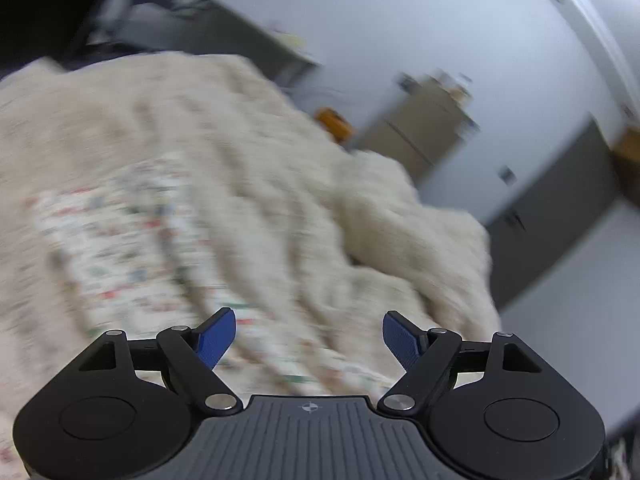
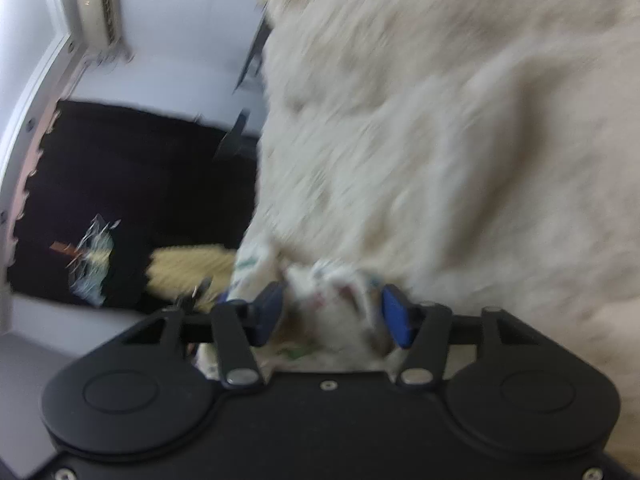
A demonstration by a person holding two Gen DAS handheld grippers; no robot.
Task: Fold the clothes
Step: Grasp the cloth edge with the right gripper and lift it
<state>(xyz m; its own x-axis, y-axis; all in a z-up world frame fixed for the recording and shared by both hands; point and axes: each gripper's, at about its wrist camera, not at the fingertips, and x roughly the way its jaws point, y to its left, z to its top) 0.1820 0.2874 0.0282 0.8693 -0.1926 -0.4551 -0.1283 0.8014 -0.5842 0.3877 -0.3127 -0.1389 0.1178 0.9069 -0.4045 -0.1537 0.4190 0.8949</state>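
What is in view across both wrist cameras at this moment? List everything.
fluffy fabric: one, cream, spread wide beneath the left gripper; also fills the right wrist view.
printed cloth: one, white with small coloured marks, lying on the fluffy fabric; a bunch of it sits between the right gripper's fingers.
cabinet: one, tan, by the far wall, blurred.
dark cloth: one, black, beside the fluffy fabric.
yellow knit: one, pale yellow, on the dark cloth.
left gripper: black, blue pads, open, holding nothing.
right gripper: black, blue pads, around the printed cloth.

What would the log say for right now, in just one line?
left hand-held gripper: open, empty, over printed cloth | right hand-held gripper: bunched printed cloth between pads | fluffy cream blanket: underneath | views: blurred
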